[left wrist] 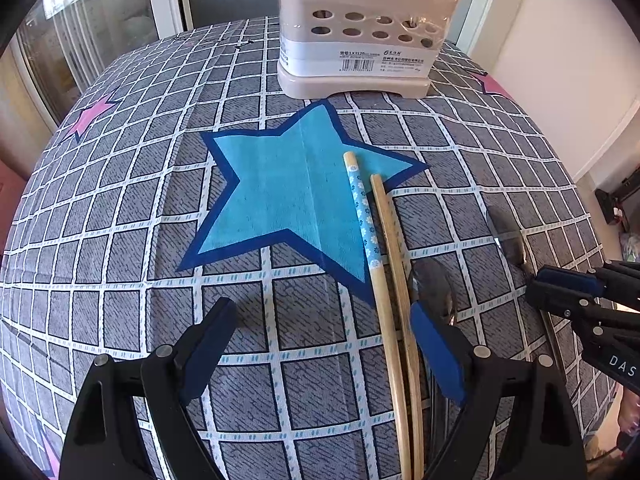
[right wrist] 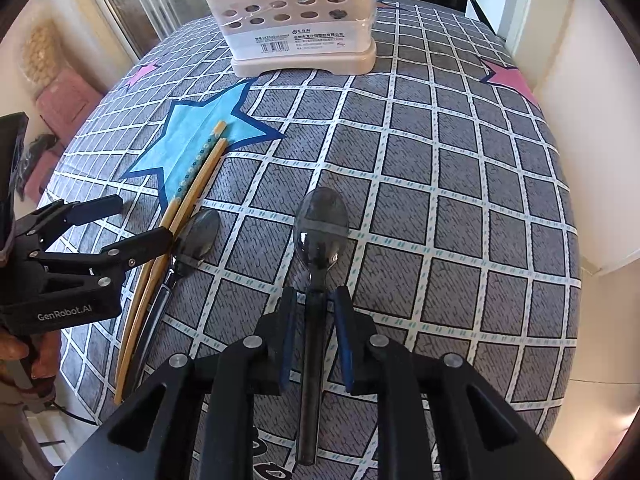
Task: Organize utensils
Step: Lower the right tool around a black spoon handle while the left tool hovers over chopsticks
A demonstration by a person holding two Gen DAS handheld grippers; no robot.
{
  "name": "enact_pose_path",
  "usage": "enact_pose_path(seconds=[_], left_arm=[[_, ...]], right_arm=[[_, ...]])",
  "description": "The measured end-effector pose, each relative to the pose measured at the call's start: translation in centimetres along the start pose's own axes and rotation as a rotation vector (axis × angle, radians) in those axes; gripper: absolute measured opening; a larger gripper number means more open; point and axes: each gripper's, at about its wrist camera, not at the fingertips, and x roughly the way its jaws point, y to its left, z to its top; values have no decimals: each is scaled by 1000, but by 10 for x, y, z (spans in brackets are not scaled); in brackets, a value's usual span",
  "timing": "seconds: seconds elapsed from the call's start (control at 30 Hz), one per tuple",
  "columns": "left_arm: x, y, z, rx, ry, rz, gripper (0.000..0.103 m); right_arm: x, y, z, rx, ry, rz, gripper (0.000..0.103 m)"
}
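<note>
My right gripper [right wrist: 314, 300] over the dark spoon [right wrist: 320, 232] lying on the checked cloth [right wrist: 440, 200], pads narrowly apart either side of its handle, my left gripper [left wrist: 324, 344] spread wide by the chopsticks [left wrist: 380, 260], second spoon [right wrist: 196, 236] beside them, beige utensil holder [right wrist: 296, 20] at the far edge.

Tablecloth [right wrist: 440, 184] is grey w/ a white grid, big blue star [left wrist: 288, 196] printed just ahead of the left tool, pink star [right wrist: 510, 78] far off front-right of the right tool, another pink star [left wrist: 90, 118] way out front-left, glass door [left wrist: 80, 40] beyond.
</note>
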Motion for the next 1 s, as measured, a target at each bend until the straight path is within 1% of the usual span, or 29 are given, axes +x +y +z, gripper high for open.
enact_pose_path(seconds=[0.07,0.2,0.43,0.53,0.67,0.77,0.93,1.0], left_arm=[[0,3,0,-5,1,3,103],[-1,7,-2,-10,2,5,103],[-2,8,-6,-9,3,1,103],[-1,2,-4,-13,-8,0,103],[3,-12,-3,41,-11,54,103],[0,-4,-4,11,-16,46,103],[-1,9,-4,-13,-2,60,103],[-1,10,-5,-17,-1,60,103]], right_arm=[[0,-1,0,1,3,1,21],[-2,-5,0,-1,5,-2,26],[-2,-7,-1,12,4,9,27],[-3,-8,-1,13,2,11,27],[-3,-7,1,17,2,15,27],[-7,-8,1,14,-4,21,27],[-12,-9,5,-3,-3,26,34],[-10,-6,7,-19,4,7,37]])
